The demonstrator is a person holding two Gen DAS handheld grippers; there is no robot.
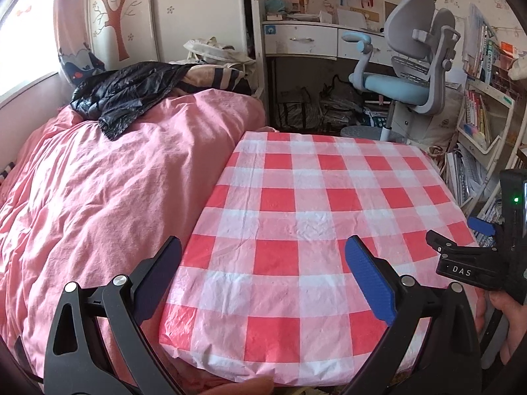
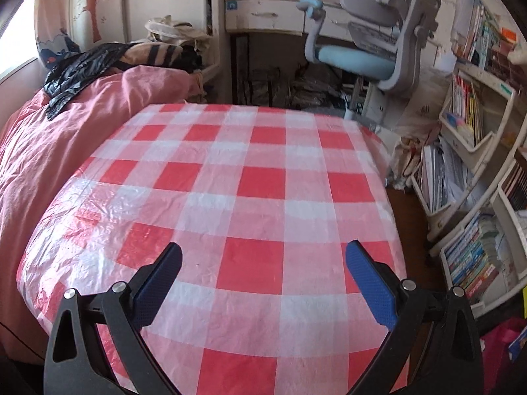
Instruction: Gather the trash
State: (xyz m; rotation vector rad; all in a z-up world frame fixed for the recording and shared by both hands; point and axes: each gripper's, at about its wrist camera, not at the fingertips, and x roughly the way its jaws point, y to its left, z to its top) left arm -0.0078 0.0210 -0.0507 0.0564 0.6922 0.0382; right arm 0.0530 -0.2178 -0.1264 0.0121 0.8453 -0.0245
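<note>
A table under a red-and-white checked plastic cloth (image 1: 296, 217) fills both views (image 2: 250, 197); I see no trash on it. My left gripper (image 1: 263, 263) is open and empty, hovering over the table's near left edge beside the bed. My right gripper (image 2: 263, 266) is open and empty over the near part of the table. The right gripper's body also shows at the right edge of the left wrist view (image 1: 474, 256), held by a hand. A crumpled black plastic bag (image 1: 122, 95) lies on the pink bed; it also shows in the right wrist view (image 2: 75, 72).
A pink duvet bed (image 1: 98, 197) adjoins the table's left side. A grey-blue desk chair (image 1: 405, 75) and a white desk (image 1: 303, 39) stand behind. Bookshelves (image 2: 474, 171) line the right. A pink bag (image 2: 500, 345) sits on the floor at lower right.
</note>
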